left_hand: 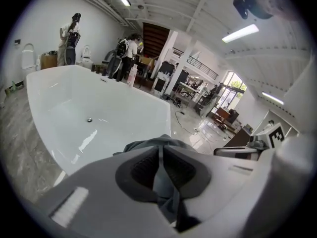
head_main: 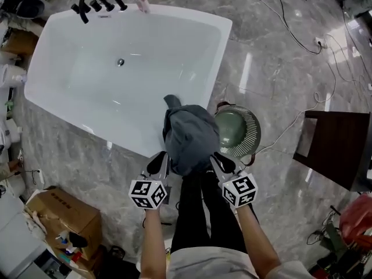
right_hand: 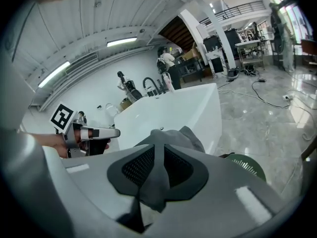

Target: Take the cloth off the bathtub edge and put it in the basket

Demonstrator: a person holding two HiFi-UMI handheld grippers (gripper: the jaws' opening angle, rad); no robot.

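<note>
**Head view, looking down over the white bathtub [head_main: 87,68].** My left gripper [head_main: 163,160] and my right gripper [head_main: 217,159] are side by side off the bathtub's near long rim, both pointing towards it. Each has its jaws clenched on the dark grey cloth [head_main: 189,133]. In both gripper views a fold of the fabric runs down between the closed pads.

The cloth is bunched between the two grippers. It is held clear of the bathtub and shows over the near rim, close to the right-hand corner.

The round green basket [head_main: 249,127], slotted at the rim, stands on the grey marble floor [head_main: 273,68] just beside that same corner. The cloth's right edge overlaps its left side.

A black faucet [head_main: 96,3] stands at the bathtub's far end, and the drain [head_main: 120,62] lies in the basin below it.
</note>
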